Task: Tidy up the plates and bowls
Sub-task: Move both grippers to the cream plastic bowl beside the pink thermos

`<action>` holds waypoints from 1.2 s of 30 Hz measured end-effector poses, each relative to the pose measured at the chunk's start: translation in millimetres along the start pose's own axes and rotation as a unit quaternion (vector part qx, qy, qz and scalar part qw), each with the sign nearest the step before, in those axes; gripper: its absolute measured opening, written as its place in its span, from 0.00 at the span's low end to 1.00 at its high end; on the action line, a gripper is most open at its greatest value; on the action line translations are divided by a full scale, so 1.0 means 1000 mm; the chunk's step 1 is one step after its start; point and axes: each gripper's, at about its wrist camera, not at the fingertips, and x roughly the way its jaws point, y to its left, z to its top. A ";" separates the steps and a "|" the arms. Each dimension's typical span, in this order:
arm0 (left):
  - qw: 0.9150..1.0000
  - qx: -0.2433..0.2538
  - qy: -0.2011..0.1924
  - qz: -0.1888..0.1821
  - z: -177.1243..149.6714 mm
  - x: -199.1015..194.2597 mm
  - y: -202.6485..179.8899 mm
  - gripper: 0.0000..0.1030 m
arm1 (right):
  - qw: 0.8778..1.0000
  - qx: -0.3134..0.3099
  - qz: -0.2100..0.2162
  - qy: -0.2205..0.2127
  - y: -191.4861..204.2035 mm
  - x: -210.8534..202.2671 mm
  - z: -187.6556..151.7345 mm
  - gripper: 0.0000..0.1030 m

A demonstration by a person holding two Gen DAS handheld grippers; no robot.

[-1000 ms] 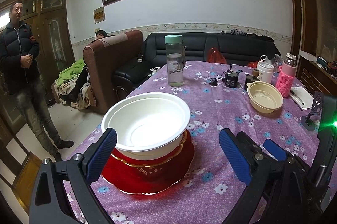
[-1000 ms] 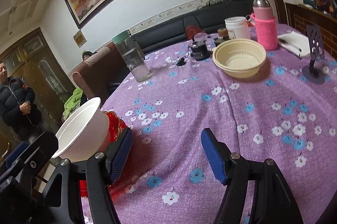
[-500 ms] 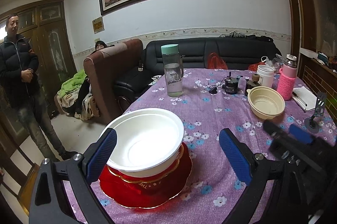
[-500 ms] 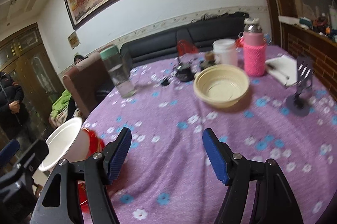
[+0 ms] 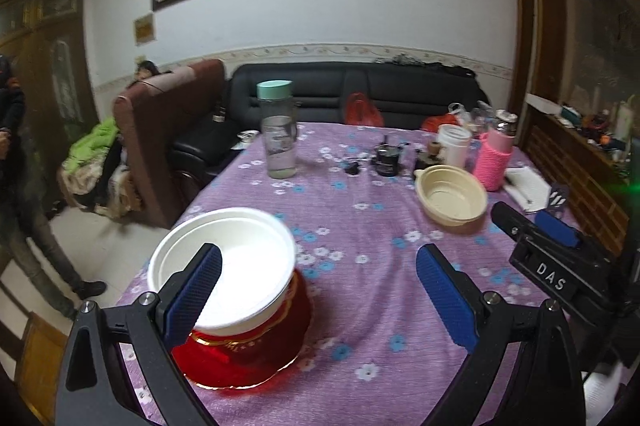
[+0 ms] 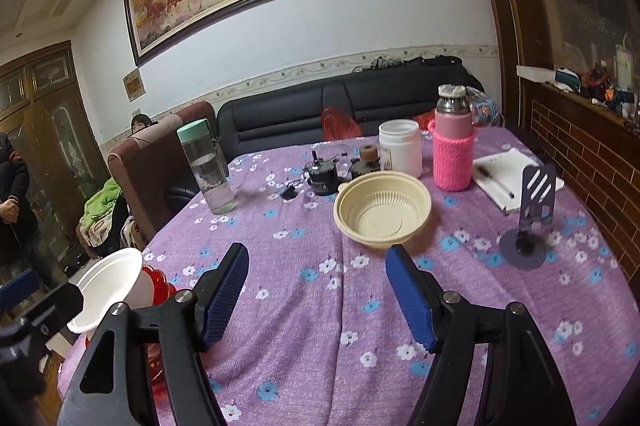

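1. The white bowl (image 5: 224, 266) is round, smooth and matte with a thin rolled rim; it sits tilted on the glossy red plate (image 5: 244, 350), which has a gold-trimmed edge and lies at the near left corner of the table (image 5: 360, 398).
2. The beige bowl (image 6: 383, 209) is shallow, ribbed plastic with a small tab on its rim. It stands upright, well apart from the white bowl, towards the far right, on the table's purple floral cloth.
3. Beyond the beige bowl stand a white jar (image 6: 400, 146) and a flask in a pink knitted sleeve (image 6: 453, 149); a clear bottle with a teal cap (image 6: 206, 169) stands farther back than the white bowl.
4. The left gripper (image 5: 318, 290) points down over the white bowl, its blue ribbed pads wide apart, nothing between them; the left pad overlaps the bowl's rim in view.
5. The right gripper (image 6: 318, 294) hangs in front of the beige bowl, jaws spread and empty.
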 end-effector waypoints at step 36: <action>0.980 0.003 0.193 -0.044 0.072 0.289 -0.120 0.75 | 0.978 0.143 -0.101 0.118 -0.153 0.188 0.021 0.64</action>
